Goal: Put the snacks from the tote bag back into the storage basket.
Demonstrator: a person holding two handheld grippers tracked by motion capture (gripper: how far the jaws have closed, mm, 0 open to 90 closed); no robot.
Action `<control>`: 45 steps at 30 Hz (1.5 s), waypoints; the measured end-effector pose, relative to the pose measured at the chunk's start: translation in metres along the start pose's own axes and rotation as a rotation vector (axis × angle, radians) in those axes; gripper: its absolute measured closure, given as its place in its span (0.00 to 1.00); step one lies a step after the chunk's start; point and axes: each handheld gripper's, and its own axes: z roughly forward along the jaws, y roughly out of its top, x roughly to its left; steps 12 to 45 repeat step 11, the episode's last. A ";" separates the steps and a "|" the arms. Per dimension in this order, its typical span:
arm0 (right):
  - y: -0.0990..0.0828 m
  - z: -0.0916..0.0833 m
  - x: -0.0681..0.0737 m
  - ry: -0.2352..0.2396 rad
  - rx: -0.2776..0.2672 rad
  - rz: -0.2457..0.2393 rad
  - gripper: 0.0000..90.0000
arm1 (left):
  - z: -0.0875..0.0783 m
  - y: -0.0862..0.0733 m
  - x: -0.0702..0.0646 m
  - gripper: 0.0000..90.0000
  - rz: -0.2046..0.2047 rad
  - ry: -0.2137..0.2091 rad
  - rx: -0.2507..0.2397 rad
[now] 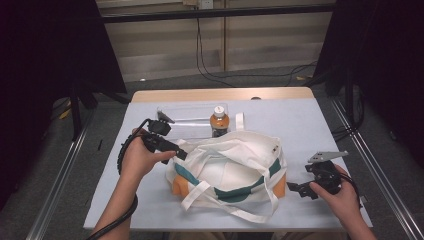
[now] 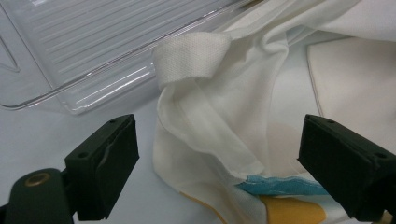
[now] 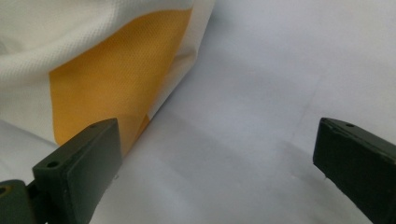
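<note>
- Left gripper view: the left gripper (image 2: 217, 154) stood wide apart, straddling the tote bag (image 2: 261, 107) rim, gripping nothing.
- The right gripper (image 3: 215, 163) gaped wide beside the bag's orange corner (image 3: 102, 79), above the tabletop (image 3: 280, 70).

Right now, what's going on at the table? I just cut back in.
A person works at a table with a hand-held gripper in each hand. The left hand-held gripper is open at the left edge of a white tote bag, its jaws on either side of a fold of fabric without gripping it. The right hand-held gripper is open too, just off the bag's right end, holding nothing. A capped bottle and a clear tray sit behind the bag.
</note>
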 end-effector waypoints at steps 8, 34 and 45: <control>-0.007 -0.005 0.002 -0.006 0.002 0.006 0.01 | 0.003 -0.009 0.002 0.13 -0.010 -0.002 -0.024; -0.010 -0.006 0.003 -0.014 0.006 0.008 0.01 | 0.004 -0.013 0.005 0.13 -0.012 -0.008 -0.031; -0.010 -0.006 0.003 -0.014 0.006 0.008 0.01 | 0.004 -0.013 0.005 0.13 -0.012 -0.008 -0.031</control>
